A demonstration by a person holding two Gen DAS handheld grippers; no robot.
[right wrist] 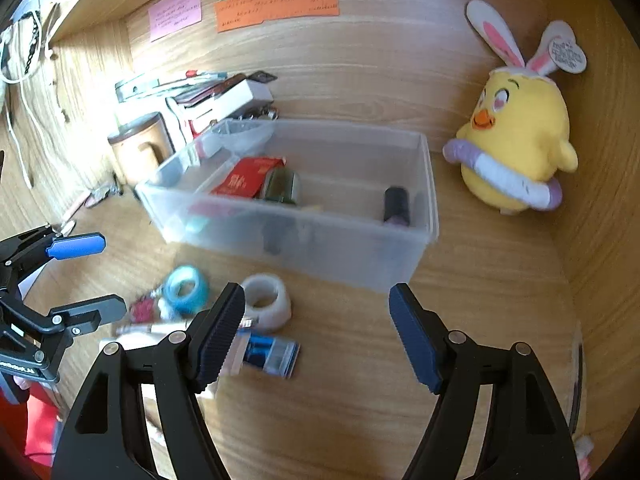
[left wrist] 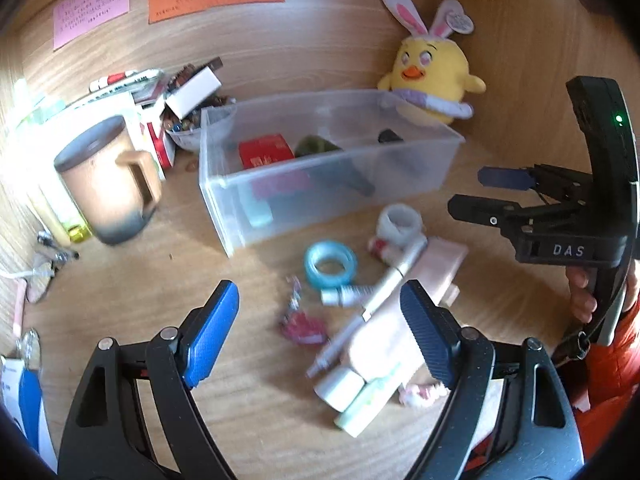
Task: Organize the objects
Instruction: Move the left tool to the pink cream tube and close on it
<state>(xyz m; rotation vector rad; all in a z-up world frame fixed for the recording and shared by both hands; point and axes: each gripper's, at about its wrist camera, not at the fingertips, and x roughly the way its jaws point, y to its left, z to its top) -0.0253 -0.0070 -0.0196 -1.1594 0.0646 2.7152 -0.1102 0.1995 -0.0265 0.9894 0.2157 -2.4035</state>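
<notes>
Pale wood grain covers the desk (left wrist: 248,412) and the wall behind it. In the left wrist view the left gripper (left wrist: 320,332) reaches in from 6 o'clock with its blue pads spread wide and nothing between them. Just past the pads lies a loose clutter: a blue tape roll (left wrist: 330,265) near the centre, a white tape roll (left wrist: 400,222) at its 2 o'clock, a white pen (left wrist: 370,306) lying slantwise across a pink pouch (left wrist: 408,304), and a pink wrapper (left wrist: 302,326) at 7 o'clock from the blue roll. The clear plastic bin (left wrist: 224,200) stands beyond them toward 12 o'clock, holding a red box (left wrist: 266,150) and a dark green item (left wrist: 316,145). A brown mug (left wrist: 108,184) sits at 9 o'clock, a yellow chick plush (left wrist: 434,76) at 1 o'clock. The right gripper (left wrist: 466,192) enters from 3 o'clock, fingers parted. In the right wrist view, the right gripper (right wrist: 316,332) rises from 6 o'clock, pads spread and empty, the bin (right wrist: 424,240) straight ahead with the red box (right wrist: 244,178) and a black cylinder (right wrist: 396,204) inside. The white roll (right wrist: 266,300) and a blue packet (right wrist: 268,354) lie by its left pad; the left gripper (right wrist: 108,276) shows at 9 o'clock, open.
</notes>
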